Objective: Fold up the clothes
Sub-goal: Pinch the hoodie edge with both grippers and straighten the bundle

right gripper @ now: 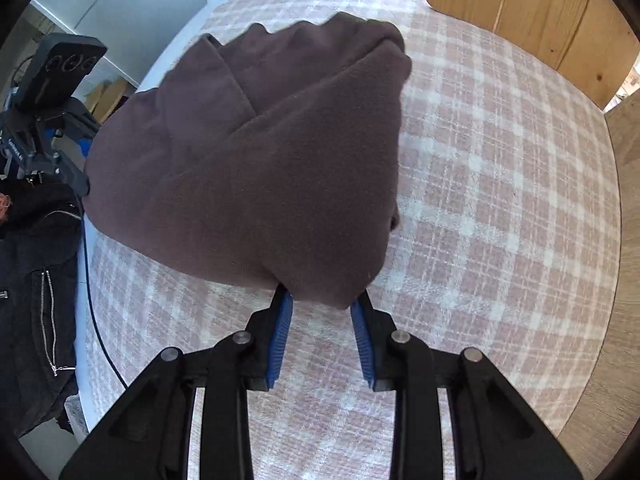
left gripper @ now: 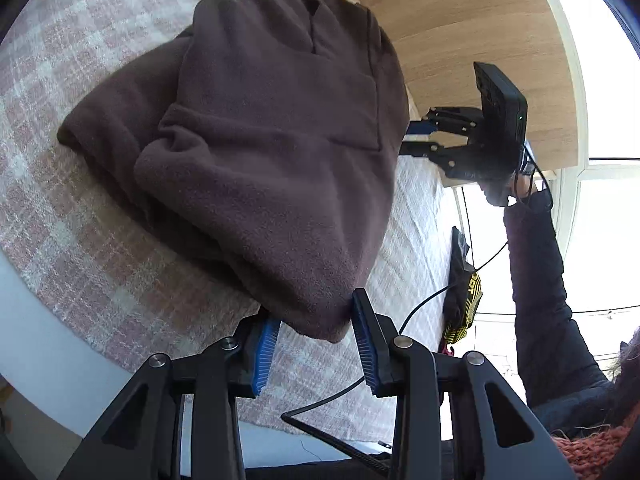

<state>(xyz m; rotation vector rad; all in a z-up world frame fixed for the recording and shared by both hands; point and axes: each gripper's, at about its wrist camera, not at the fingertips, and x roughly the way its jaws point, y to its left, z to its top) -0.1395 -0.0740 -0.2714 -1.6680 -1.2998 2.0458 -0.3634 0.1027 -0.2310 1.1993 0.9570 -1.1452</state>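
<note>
A dark brown fleece garment [left gripper: 272,152] lies partly folded on a bed under a pink and white checked blanket [left gripper: 80,216]. My left gripper [left gripper: 316,316] is shut on the garment's near corner, which fills the gap between the blue pads [left gripper: 264,344]. In the right wrist view the same garment [right gripper: 260,168] bulges up from the blanket [right gripper: 500,200], and my right gripper [right gripper: 322,300] is shut on its nearest fold. Each gripper also shows in the other's view, the right gripper [left gripper: 416,136] at the garment's right edge and the left gripper [right gripper: 76,164] at its left edge, fingertips hidden by fabric.
Wooden panels [right gripper: 520,4] rise behind the bed and a wooden board [right gripper: 624,240] runs along its right side. A black zipped jacket [right gripper: 36,280] and a cable [right gripper: 92,300] lie at the bed's left edge. A person's dark sleeve [left gripper: 548,288] and a black and yellow item [left gripper: 464,304] show by the bright window.
</note>
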